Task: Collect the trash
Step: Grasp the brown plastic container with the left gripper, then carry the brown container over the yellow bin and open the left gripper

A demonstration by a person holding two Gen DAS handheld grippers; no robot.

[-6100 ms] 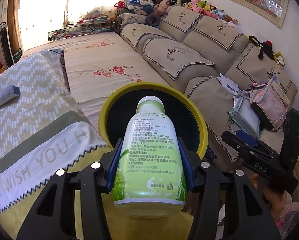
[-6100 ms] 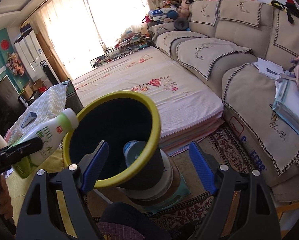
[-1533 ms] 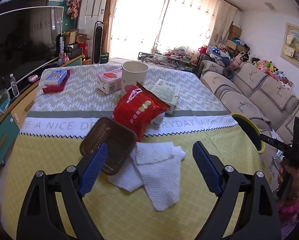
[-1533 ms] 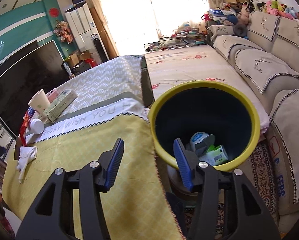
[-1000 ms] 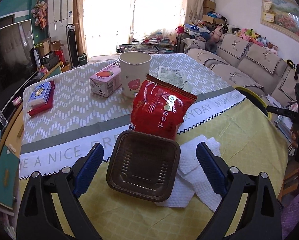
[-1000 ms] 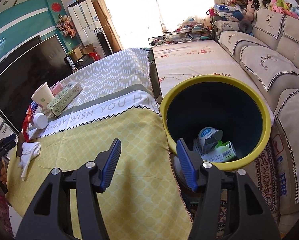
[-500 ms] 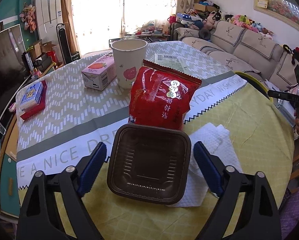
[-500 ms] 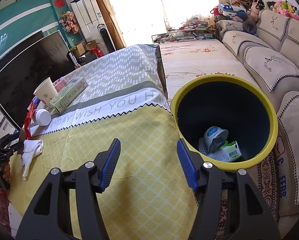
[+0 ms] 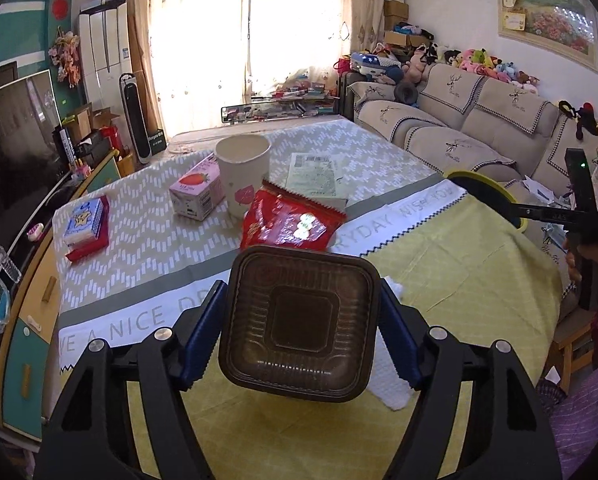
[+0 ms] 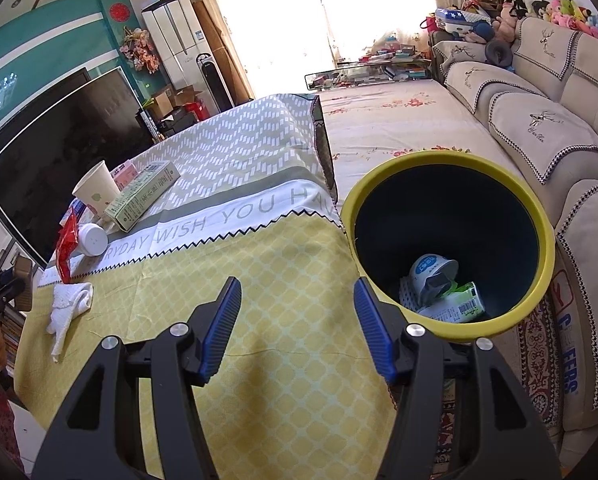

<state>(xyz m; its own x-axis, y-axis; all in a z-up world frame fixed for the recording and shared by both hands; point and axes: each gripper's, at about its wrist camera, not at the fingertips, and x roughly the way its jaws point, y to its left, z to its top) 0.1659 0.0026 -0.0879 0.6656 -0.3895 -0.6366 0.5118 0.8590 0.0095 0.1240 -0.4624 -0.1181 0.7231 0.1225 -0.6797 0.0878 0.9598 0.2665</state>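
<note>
Now the left gripper (image 9: 301,326) has just been closing, and its blue pads (image 9: 201,334) press on both sides of a brown plastic food tray (image 9: 299,320), which is lifted clear of the yellow tablecloth (image 9: 459,276) with its underside toward the camera. At 12 o'clock from the tray lies a red snack bag (image 9: 289,222), and beyond it stands a paper cup (image 9: 243,174) with a pink strawberry carton (image 9: 197,192) just beside it at 9 o'clock. A flat green-printed box (image 9: 315,178) lies at 3 o'clock from the cup. A white paper towel (image 9: 391,376) shows under the tray at 4 o'clock, resting on the cloth.

From the right wrist, the right gripper (image 10: 297,326) hangs over the table edge with its fingers apart and nothing between them. At 2 o'clock from it stands the yellow-rimmed trash bin (image 10: 547,264), just beside the table, holding a white tub (image 10: 433,274) and a green-labelled bottle (image 10: 455,308) at the bottom. Far off at 9 o'clock in this view the same crumpled towel (image 10: 69,300) lies on the cloth, with a white round lid or cap (image 10: 93,240) near the snack bag (image 10: 67,248) behind it.
</note>
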